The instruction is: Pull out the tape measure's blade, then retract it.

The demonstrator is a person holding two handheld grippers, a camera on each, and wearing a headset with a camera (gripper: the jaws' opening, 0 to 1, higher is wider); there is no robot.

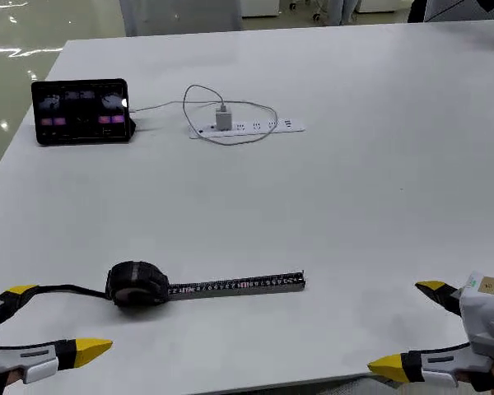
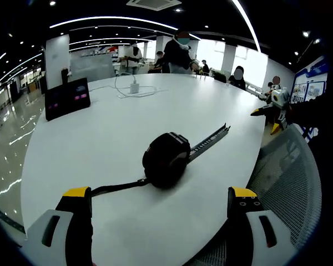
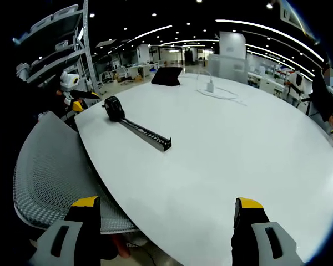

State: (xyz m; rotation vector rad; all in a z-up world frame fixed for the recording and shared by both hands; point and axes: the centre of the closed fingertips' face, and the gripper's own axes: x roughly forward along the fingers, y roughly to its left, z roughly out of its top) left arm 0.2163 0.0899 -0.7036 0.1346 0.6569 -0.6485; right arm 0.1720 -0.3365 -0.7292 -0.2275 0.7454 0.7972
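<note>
A black tape measure (image 1: 137, 285) lies on the white table (image 1: 329, 189) near its front edge, with its blade (image 1: 237, 285) pulled out to the right and a black strap trailing left. In the left gripper view the tape measure (image 2: 166, 159) sits just ahead of the jaws. My left gripper (image 1: 53, 319) is open at the lower left, its fingertips either side of the strap's end, holding nothing. My right gripper (image 1: 412, 327) is open at the lower right, well clear of the blade's tip. The right gripper view shows the tape measure (image 3: 114, 108) far off to the left.
A dark tablet (image 1: 82, 111) stands at the back left, wired to a white power strip (image 1: 245, 127) with a plugged charger. A grey mesh chair (image 3: 50, 177) sits at the table's front edge. People stand beyond the far side of the table (image 2: 180, 50).
</note>
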